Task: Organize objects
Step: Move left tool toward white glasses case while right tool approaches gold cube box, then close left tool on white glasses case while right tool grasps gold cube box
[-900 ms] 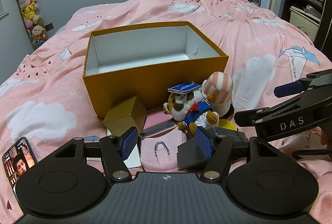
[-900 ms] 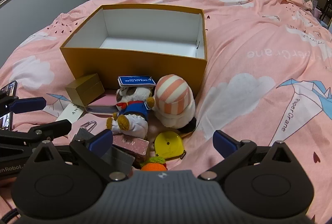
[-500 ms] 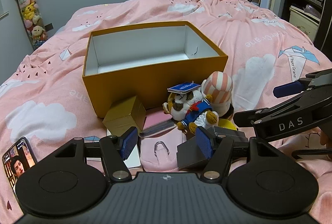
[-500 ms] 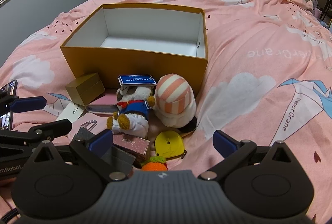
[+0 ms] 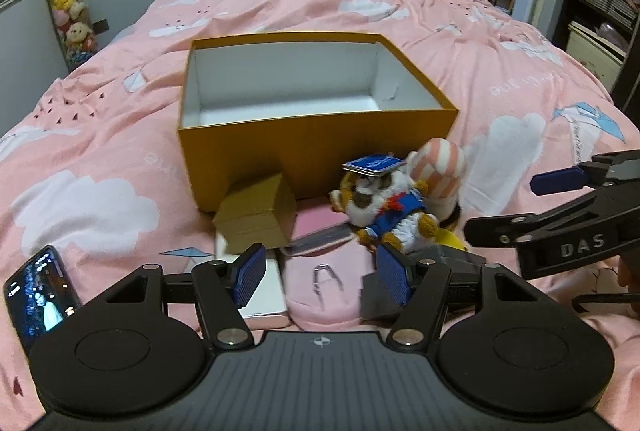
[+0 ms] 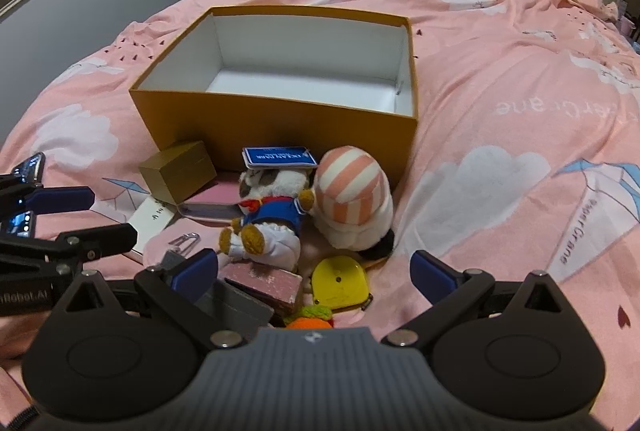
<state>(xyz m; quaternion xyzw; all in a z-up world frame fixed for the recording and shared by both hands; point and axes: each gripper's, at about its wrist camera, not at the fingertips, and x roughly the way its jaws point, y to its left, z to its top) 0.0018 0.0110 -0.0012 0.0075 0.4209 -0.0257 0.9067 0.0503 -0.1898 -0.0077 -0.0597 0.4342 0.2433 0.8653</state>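
Orange cardboard forms the landmark of this scene: an open box point(image 6: 276, 127) with a white interior, resting on a pink cloud-printed bedspread point(image 6: 500, 159), and we see nothing inside it. We locate every loose item against this box. Just in front of its near wall, toward the left corner, sits a small gold box point(image 6: 178, 171), which partly covers a pink flat case point(image 6: 212, 203); a white card point(image 6: 154, 217) lies a little farther from the wall. Near the middle of the same wall lies a plush toy in a blue sailor top point(image 6: 268, 215), with a blue card point(image 6: 278, 157) resting on its head, and beside it, toward the right corner, stands a pink-and-white striped plush point(image 6: 350, 199). Farther out from the box we find a yellow tape measure point(image 6: 340, 283), a pink glitter box point(image 6: 264, 283), a grey wedge-shaped object point(image 5: 452, 263), a metal clip point(image 5: 326, 277) and an orange knitted item point(image 6: 310, 319). A phone point(image 5: 36, 295) with a lit screen lies well left of the box. We hold the left gripper point(image 5: 322, 277) with its jaws moderately apart over the clip, grasping nothing, and the right gripper point(image 6: 314, 271) with its jaws wide apart above the tape measure, likewise empty.
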